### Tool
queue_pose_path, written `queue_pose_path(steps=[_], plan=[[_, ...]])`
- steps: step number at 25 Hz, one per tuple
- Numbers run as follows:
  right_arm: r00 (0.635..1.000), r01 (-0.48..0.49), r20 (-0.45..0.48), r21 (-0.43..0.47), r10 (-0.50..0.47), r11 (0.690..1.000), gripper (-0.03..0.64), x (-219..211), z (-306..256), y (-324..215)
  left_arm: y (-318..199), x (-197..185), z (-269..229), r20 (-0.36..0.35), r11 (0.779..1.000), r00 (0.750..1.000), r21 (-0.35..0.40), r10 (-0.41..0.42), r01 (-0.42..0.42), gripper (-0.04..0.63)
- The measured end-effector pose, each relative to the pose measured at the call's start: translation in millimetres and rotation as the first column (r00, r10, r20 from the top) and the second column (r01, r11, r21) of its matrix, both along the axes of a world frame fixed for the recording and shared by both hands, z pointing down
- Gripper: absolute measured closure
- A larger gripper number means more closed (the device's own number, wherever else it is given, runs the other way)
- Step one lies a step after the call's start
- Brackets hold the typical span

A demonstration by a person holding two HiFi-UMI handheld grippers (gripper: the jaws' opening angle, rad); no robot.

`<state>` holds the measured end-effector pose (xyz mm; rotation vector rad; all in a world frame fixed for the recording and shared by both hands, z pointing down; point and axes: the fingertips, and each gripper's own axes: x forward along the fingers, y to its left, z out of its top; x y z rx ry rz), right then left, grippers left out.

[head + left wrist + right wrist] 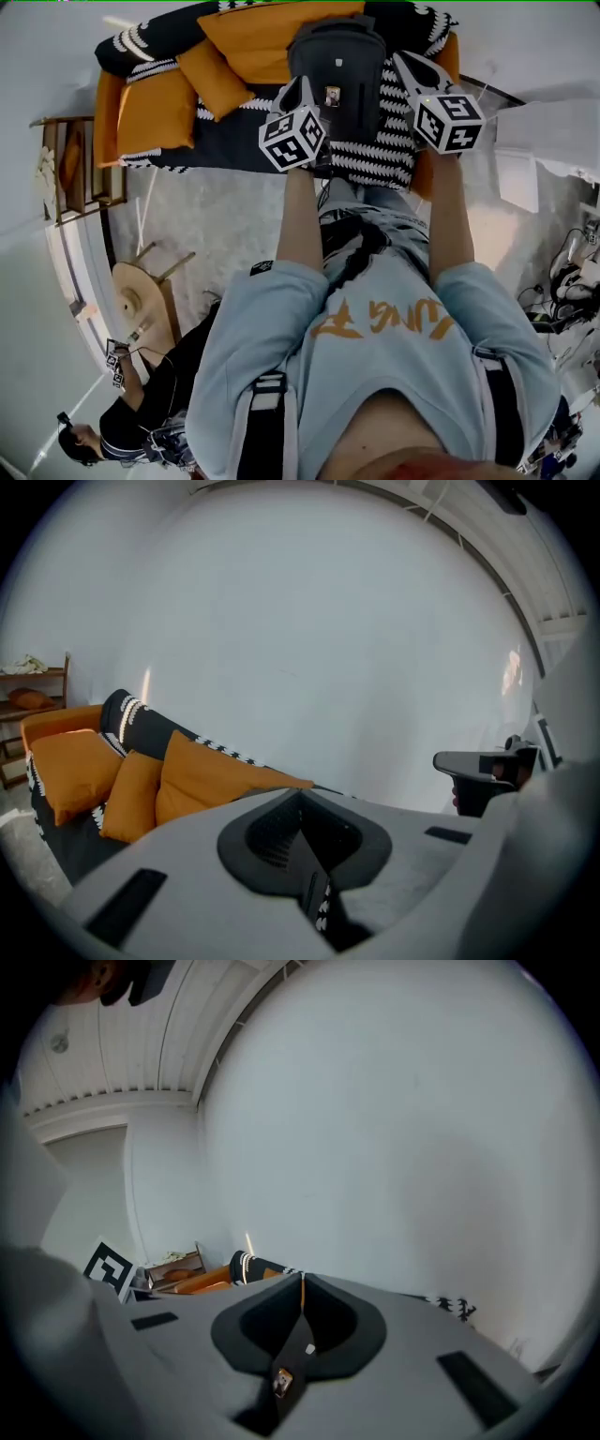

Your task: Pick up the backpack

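Note:
A black backpack (pixel 337 58) with a small badge on its front stands on the sofa (pixel 159 112) against orange cushions and a black-and-white patterned blanket (pixel 380 141). My left gripper (pixel 298 94) is at its lower left side and my right gripper (pixel 412 67) at its right side, both held out over the sofa. Both are shut. In the left gripper view the left gripper (pixel 302 801) faces the white wall above the orange cushions (pixel 202 775). Through the slit under the right gripper (pixel 302 1283), dark fabric with the badge (pixel 281 1382) shows. Neither visibly pinches anything.
A wooden shelf (pixel 80 169) stands left of the sofa, with a wooden stool (pixel 141 295) on the grey rug. Another person (pixel 141 417) crouches at the lower left. White furniture (pixel 548 131) and cables sit at the right. A white wall rises behind the sofa.

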<state>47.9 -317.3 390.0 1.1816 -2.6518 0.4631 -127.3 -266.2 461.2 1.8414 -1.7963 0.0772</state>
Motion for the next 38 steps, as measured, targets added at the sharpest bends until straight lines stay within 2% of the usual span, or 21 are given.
queue_pose_path(steps=[5,8,12,23,28,34,35,37,38], plan=[[1.000,0.001,-0.015,-0.116,-0.002,0.993,0.588,15,48,1,4,-1,27,-0.003,0.998,1.000,-0.068,-0.021,0.020,0.572],[1.000,-0.011,-0.004,-0.158,0.010,0.987,0.588,16,63,-11,-5,1,34,0.001,0.997,1.000,-0.083,-0.003,0.003,0.572],[1.000,0.000,-0.005,-0.209,-0.002,0.978,0.588,6,91,-11,-7,-1,63,-0.013,0.990,1.000,-0.140,0.012,-0.014,0.572],[0.999,-0.041,-0.017,-0.288,0.037,0.957,0.588,1,130,-34,-35,-30,94,-0.025,0.980,1.000,-0.196,0.012,-0.017,0.572],[0.999,-0.051,-0.017,-0.330,0.049,0.942,0.588,-12,143,-46,-54,-46,106,-0.040,0.973,0.998,-0.224,0.045,-0.053,0.571],[0.997,-0.072,-0.030,-0.377,0.066,0.923,0.580,-14,177,-54,-69,-49,143,-0.090,0.952,0.991,-0.283,0.095,-0.117,0.571],[0.997,-0.074,-0.030,-0.386,0.068,0.919,0.562,-13,183,-56,-72,-49,148,-0.094,0.949,0.990,-0.290,0.103,-0.126,0.571],[0.997,-0.071,-0.025,-0.423,0.067,0.903,0.413,-12,195,-56,-76,-47,154,-0.105,0.940,0.985,-0.302,0.134,-0.160,0.571],[0.997,-0.071,-0.026,-0.444,0.066,0.893,0.395,-12,199,-54,-77,-46,156,-0.110,0.934,0.982,-0.307,0.154,-0.181,0.569]])
